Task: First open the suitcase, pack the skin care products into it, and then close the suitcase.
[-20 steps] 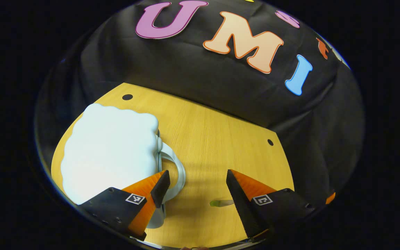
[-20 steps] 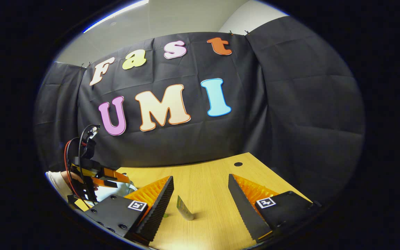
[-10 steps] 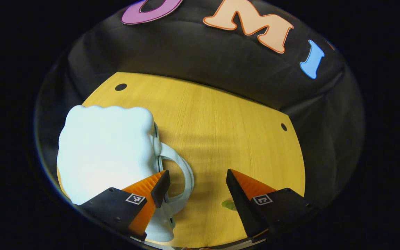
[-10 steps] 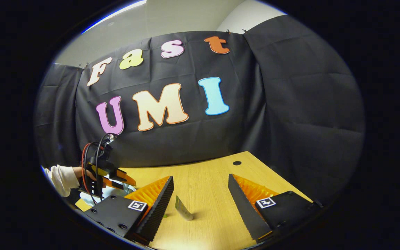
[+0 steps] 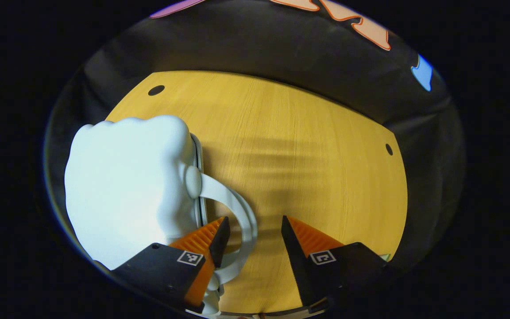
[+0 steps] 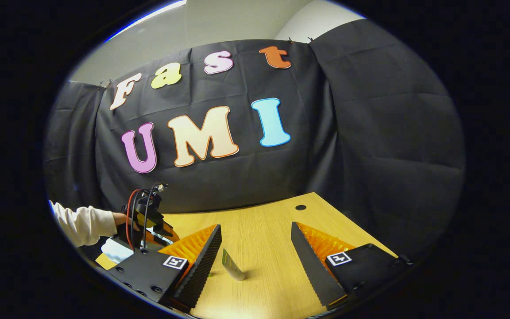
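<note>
On the yellow wooden desk (image 5: 308, 146) lies a small pale blue suitcase (image 5: 126, 186) with a bumpy, cloud-like lid. It is closed and sits on the left side in the left gripper view. Its looped handle (image 5: 237, 212) sticks out toward the middle of the desk. The left tongs (image 5: 251, 230) hang over this handle with their fingers partly apart. One finger is inside the loop and the other is outside it, but they are not pressing on the handle.

Farther right on the desk, in the right gripper view, a small green skin care tube (image 6: 232, 266) stands tilted. The right tongs (image 6: 256, 241) are spread wide and hold nothing. The tube is between their two fingers, nearer the left one. Off to the left, a hand in a white sleeve (image 6: 84, 223) holds the left tongs over the suitcase.
</note>
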Demonstrator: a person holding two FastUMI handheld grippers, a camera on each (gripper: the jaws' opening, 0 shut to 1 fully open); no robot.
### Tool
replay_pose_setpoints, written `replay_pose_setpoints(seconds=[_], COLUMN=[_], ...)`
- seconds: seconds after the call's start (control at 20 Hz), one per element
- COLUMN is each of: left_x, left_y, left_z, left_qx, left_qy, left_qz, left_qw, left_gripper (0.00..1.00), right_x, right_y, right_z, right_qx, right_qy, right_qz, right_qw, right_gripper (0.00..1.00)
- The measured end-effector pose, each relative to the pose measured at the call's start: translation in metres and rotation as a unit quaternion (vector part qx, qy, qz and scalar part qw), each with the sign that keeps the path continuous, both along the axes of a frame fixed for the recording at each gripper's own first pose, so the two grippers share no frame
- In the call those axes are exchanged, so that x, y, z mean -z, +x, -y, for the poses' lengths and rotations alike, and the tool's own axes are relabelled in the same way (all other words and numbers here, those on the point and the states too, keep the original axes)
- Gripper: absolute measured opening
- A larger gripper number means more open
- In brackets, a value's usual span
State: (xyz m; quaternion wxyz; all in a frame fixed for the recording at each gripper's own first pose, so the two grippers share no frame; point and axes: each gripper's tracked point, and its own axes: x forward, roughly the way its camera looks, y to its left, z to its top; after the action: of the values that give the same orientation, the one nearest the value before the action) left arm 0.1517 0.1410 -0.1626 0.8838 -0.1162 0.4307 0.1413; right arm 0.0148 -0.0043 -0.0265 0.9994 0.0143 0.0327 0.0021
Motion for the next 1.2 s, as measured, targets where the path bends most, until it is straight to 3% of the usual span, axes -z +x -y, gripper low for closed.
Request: replay_pose_setpoints(seconds=[0.15,0.35,0.45,0.7,1.2], left_x=[0.008,0.013,0.021,0.033,0.039], left_y=[0.002,0.006,0.006,0.003,0.006], left_z=[-0.001,-0.004,-0.006,-0.014,-0.014], left_qx=[-0.011,-0.013,-0.016,-0.033,-0.029], left_qy=[-0.006,0.010,0.012,0.010,-0.016], left_qz=[-0.013,-0.028,-0.047,-0.075,-0.079], left_qw=[1.000,0.999,0.999,0.997,0.996], left_gripper=[0.60,0.60,0.54,0.26,0.05], right_x=[0.001,0.001,0.001,0.001,0.002], right_y=[-0.002,-0.002,-0.001,-0.002,0.002], right_z=[0.006,0.011,0.012,0.018,0.023], right_qx=[0.006,0.009,0.008,0.010,0.013], right_qy=[0.002,0.007,0.006,0.007,0.009], right_qz=[-0.001,-0.001,-0.002,-0.004,-0.006], right_qw=[1.000,1.000,1.000,1.000,1.000], right_gripper=[0.98,0.98,0.98,0.98,0.98])
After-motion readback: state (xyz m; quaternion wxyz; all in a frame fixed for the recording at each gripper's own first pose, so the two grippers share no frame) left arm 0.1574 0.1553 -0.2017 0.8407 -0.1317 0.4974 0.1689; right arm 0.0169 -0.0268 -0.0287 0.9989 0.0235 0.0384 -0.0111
